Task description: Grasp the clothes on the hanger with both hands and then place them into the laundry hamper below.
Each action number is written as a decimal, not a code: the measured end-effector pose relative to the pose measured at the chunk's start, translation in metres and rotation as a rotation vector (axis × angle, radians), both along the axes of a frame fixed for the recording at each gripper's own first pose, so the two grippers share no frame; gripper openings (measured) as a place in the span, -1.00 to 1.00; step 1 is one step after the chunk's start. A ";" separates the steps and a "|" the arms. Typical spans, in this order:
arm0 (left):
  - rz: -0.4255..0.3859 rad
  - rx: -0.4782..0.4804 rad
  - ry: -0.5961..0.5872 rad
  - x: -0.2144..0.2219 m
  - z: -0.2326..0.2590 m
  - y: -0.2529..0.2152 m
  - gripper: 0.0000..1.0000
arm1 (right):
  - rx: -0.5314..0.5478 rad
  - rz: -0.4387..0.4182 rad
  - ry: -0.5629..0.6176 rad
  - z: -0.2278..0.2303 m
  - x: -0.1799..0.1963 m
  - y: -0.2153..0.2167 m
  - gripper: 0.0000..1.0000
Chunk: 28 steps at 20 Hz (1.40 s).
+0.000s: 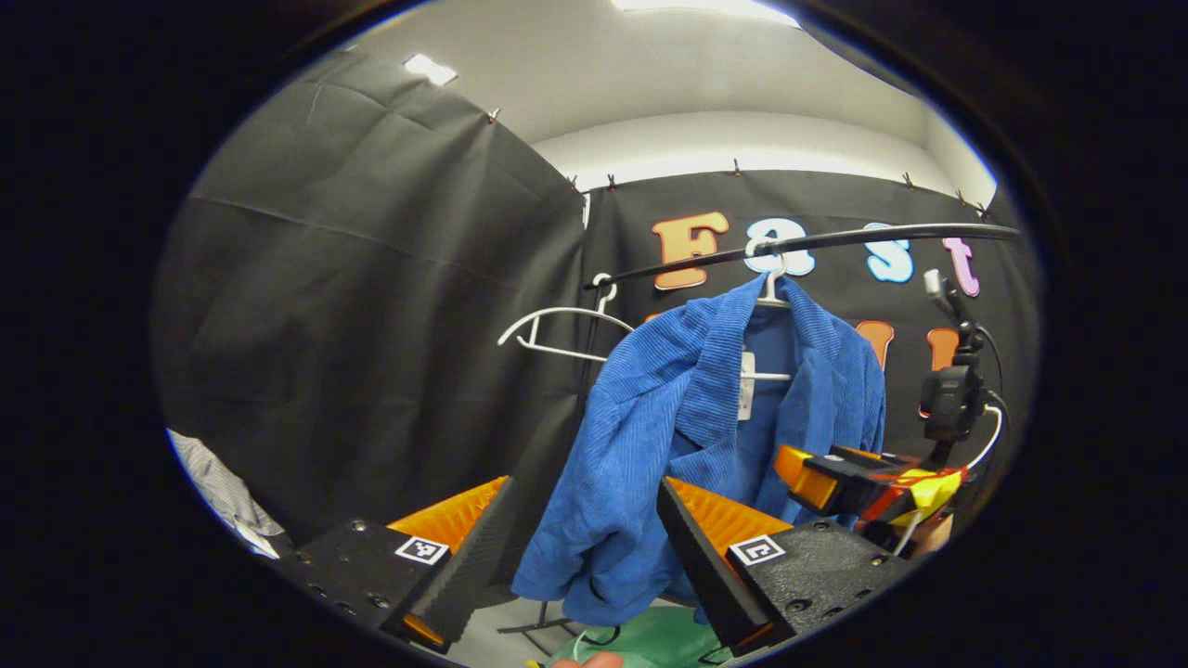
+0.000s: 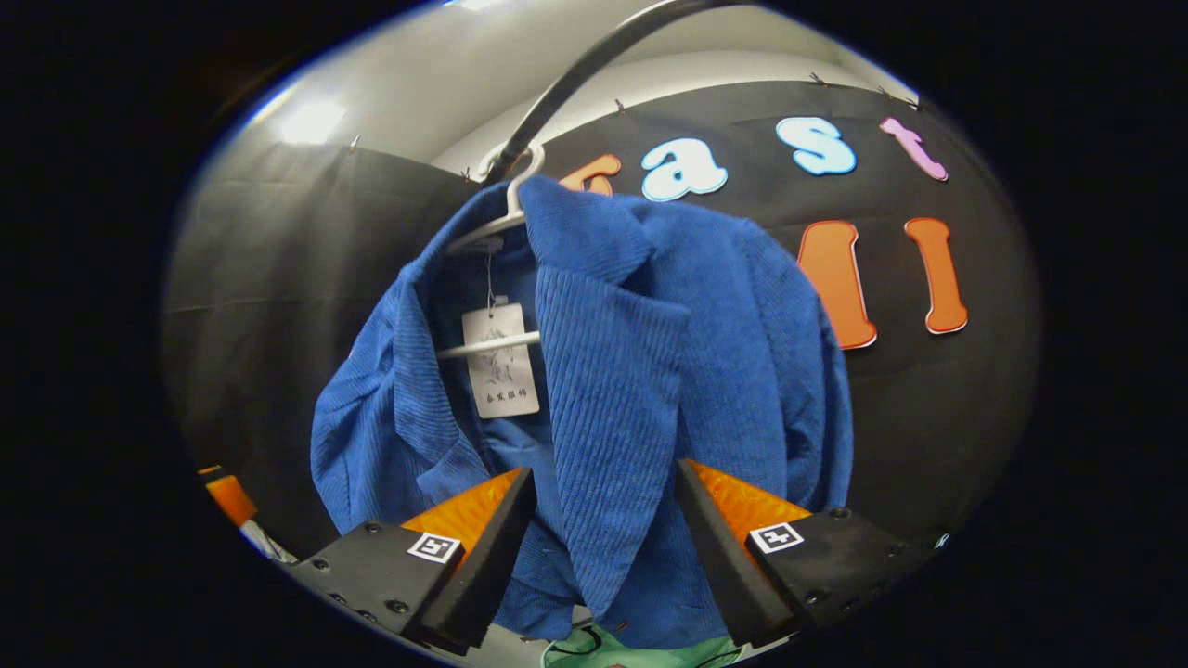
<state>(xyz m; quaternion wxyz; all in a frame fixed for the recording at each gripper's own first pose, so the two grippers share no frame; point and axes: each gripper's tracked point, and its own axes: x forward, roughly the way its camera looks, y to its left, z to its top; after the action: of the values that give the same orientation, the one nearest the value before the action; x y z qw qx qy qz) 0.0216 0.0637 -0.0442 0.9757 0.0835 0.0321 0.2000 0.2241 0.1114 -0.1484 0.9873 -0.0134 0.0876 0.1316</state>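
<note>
A blue corduroy jacket hangs on a white hanger from a black rail. In the left gripper view my left gripper is open, and the jacket's lower left side hangs in the gap between its fingers. My right gripper shows at the jacket's right edge. In the right gripper view the jacket is close, its front panel hanging between the fingers of my open right gripper. A paper tag dangles inside the collar. The green hamper lies below the jacket.
An empty white hanger hangs on the rail to the left of the jacket. A camera on a stand is at the right. The rail's stand foot rests on the floor beside the hamper.
</note>
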 end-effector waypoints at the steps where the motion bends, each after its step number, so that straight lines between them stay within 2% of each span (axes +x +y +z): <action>1: 0.020 0.012 -0.008 -0.003 0.001 0.000 0.83 | -0.011 -0.002 0.006 -0.008 0.009 0.001 0.95; 2: 0.035 0.022 -0.013 -0.006 0.003 0.000 0.83 | -0.016 -0.003 0.009 -0.015 0.016 0.003 1.00; 3: 0.049 0.031 -0.020 -0.010 0.005 0.000 0.83 | -0.025 -0.010 0.008 -0.020 0.023 0.002 0.79; 4: 0.055 0.033 -0.027 -0.012 0.006 -0.002 0.83 | -0.035 -0.024 0.006 -0.023 0.028 -0.003 1.00; 7: 0.044 0.012 -0.027 -0.009 0.001 -0.006 0.89 | -0.035 -0.073 -0.013 -0.018 0.037 -0.022 0.91; 9: 0.024 -0.008 -0.018 -0.001 -0.006 -0.008 0.89 | -0.064 -0.105 -0.037 -0.013 0.040 -0.040 0.73; 11: -0.010 -0.032 -0.004 0.008 -0.014 -0.012 0.90 | -0.083 -0.127 -0.044 -0.005 0.038 -0.056 0.19; 14: -0.082 -0.081 0.012 0.026 -0.027 -0.025 0.84 | -0.047 -0.073 -0.069 0.018 0.017 -0.063 -0.61; 17: -0.169 -0.153 0.034 0.048 -0.043 -0.043 0.90 | -0.033 -0.113 -0.184 0.066 -0.009 -0.086 -0.60; 18: -0.199 -0.175 0.040 0.057 -0.047 -0.048 0.84 | -0.023 -0.108 -0.228 0.083 -0.018 -0.089 -0.89; 19: -0.227 -0.194 0.044 0.065 -0.051 -0.055 0.84 | -0.023 -0.106 -0.255 0.094 -0.028 -0.092 -0.79; 20: -0.251 -0.212 0.046 0.075 -0.054 -0.061 0.84 | -0.031 -0.118 -0.276 0.104 -0.027 -0.097 -0.89; 21: -0.272 -0.225 0.045 0.086 -0.057 -0.066 0.84 | -0.039 -0.110 -0.299 0.115 -0.034 -0.099 -0.80; 23: -0.293 -0.242 0.034 0.107 -0.060 -0.070 0.90 | -0.064 -0.085 -0.339 0.136 -0.050 -0.094 -0.85; 26: -0.295 -0.250 0.007 0.138 -0.065 -0.082 0.84 | -0.053 -0.038 -0.381 0.162 -0.073 -0.085 -0.85; 28: -0.234 -0.247 -0.018 0.156 -0.070 -0.081 0.83 | -0.050 0.008 -0.409 0.176 -0.086 -0.076 -0.85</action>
<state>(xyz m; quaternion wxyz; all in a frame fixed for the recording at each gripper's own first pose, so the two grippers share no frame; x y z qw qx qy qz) 0.1778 -0.0169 -0.1138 0.9954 -0.0357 0.0376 0.0803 0.1383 0.0351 0.0272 0.9834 -0.0647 -0.1115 0.1280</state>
